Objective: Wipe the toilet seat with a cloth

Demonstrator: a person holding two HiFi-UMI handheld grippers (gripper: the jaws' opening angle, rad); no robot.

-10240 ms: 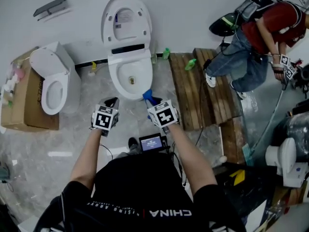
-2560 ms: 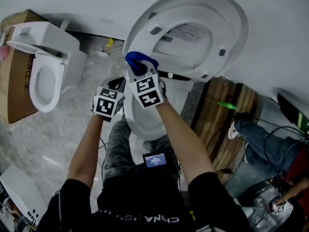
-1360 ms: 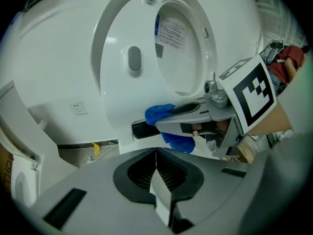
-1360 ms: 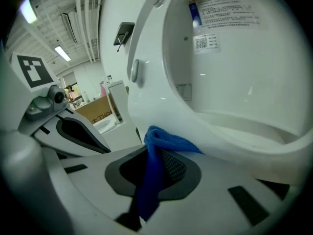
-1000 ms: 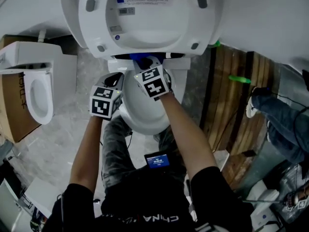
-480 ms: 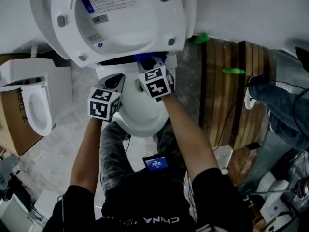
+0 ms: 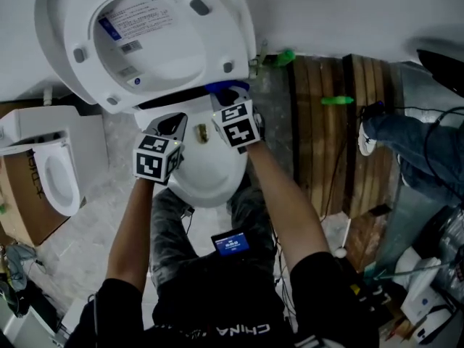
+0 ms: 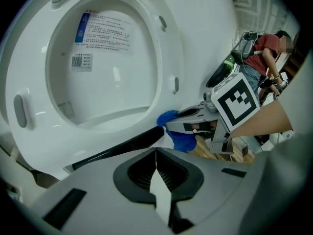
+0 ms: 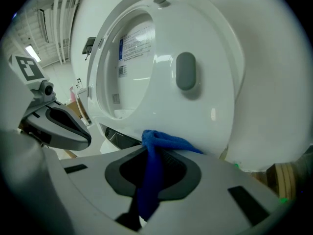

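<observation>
The blue cloth [image 9: 149,180] is pinched between the jaws of the right gripper [image 7: 232,98], with its bunched end held at the lower edge of the raised toilet seat [image 9: 195,82]. The jaws of the left gripper [image 8: 156,153] are pressed together on nothing.

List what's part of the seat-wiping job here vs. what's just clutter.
Job:
- blue cloth, clamped in the right hand-held gripper
- raised toilet seat
- toilet bowl under it
- left hand-held gripper, shut and empty

Lying about:
- second toilet
- cardboard box
- wooden pallet
- green bottles
- person at the right edge
</observation>
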